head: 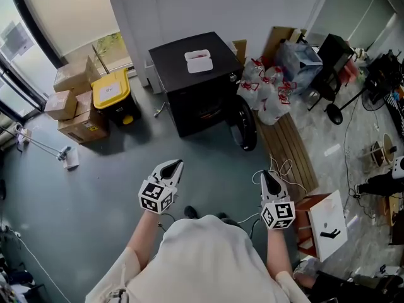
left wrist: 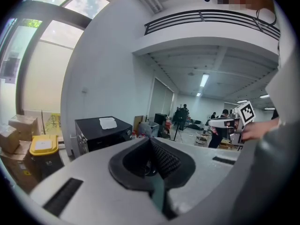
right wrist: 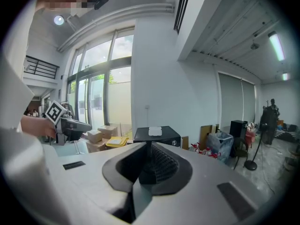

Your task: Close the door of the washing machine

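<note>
The black washing machine stands against the far wall with a white tray on its top. Its round door hangs open, swung out to the machine's right. My left gripper and right gripper are held side by side over the grey floor, well short of the machine, both pointing toward it. Both are shut with nothing between the jaws. The left gripper view shows the closed left gripper with the machine far ahead. In the right gripper view the right gripper is likewise closed and the machine distant.
A yellow-lidded bin and cardboard boxes sit left of the machine. White and red bags pile up at its right, beside a wooden slatted board. A black chair, a white panel and cables crowd the right side.
</note>
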Tool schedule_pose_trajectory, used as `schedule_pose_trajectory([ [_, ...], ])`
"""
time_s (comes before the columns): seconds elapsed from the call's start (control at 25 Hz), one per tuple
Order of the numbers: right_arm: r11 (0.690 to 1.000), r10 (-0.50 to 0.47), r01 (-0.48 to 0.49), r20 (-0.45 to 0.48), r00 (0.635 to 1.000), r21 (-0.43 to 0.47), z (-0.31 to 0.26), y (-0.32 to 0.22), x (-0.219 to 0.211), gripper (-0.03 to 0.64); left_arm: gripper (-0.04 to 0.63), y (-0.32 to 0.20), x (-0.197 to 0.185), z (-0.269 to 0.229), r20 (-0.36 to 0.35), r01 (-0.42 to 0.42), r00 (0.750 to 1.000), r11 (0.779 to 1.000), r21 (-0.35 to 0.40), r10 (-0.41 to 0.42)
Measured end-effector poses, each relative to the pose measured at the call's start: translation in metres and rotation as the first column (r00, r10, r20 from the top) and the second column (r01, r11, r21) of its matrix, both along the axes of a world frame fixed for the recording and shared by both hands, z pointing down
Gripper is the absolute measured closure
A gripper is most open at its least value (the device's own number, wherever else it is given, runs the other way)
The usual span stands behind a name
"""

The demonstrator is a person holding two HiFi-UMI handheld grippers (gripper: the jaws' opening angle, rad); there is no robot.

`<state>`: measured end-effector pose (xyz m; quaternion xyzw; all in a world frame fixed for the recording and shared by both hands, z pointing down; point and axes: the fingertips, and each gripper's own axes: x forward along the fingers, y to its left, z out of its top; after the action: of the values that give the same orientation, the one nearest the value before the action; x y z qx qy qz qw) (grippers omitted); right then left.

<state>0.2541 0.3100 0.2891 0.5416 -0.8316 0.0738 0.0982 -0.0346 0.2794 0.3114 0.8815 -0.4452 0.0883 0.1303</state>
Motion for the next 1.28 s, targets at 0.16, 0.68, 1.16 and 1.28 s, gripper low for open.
schedule_pose_trajectory([
  [0.16, 1.000, 0.007, -0.007, 0.001, 1.000, -0.008, 0.006, -0.003, -0.010, 0.566, 0.586, -0.005, -0.008, 0.008, -0.001, -0.014, 1.000, 1.000, -0.013, 0.014],
  [0.68, 0.998, 0.055, -0.055, 0.014, 0.998, -0.015, 0.014, -0.017, -0.028, 0.487, 0.586, -0.020, -0.022, 0.018, 0.003, -0.070, 0.998, 0.997, -0.026, 0.070],
  [1.16, 0.996, 0.058, -0.057, 0.011, 0.998, -0.061, 0.025, -0.046, -0.038, 0.477, 0.586, -0.048, -0.039, 0.027, -0.002, -0.051, 0.999, 0.997, -0.051, 0.051],
  [1.28, 0.997, 0.036, -0.036, -0.004, 0.999, -0.072, 0.033, -0.060, -0.039, 0.469, 0.586, -0.061, -0.037, 0.034, -0.009, -0.043, 0.999, 0.997, -0.064, 0.042],
])
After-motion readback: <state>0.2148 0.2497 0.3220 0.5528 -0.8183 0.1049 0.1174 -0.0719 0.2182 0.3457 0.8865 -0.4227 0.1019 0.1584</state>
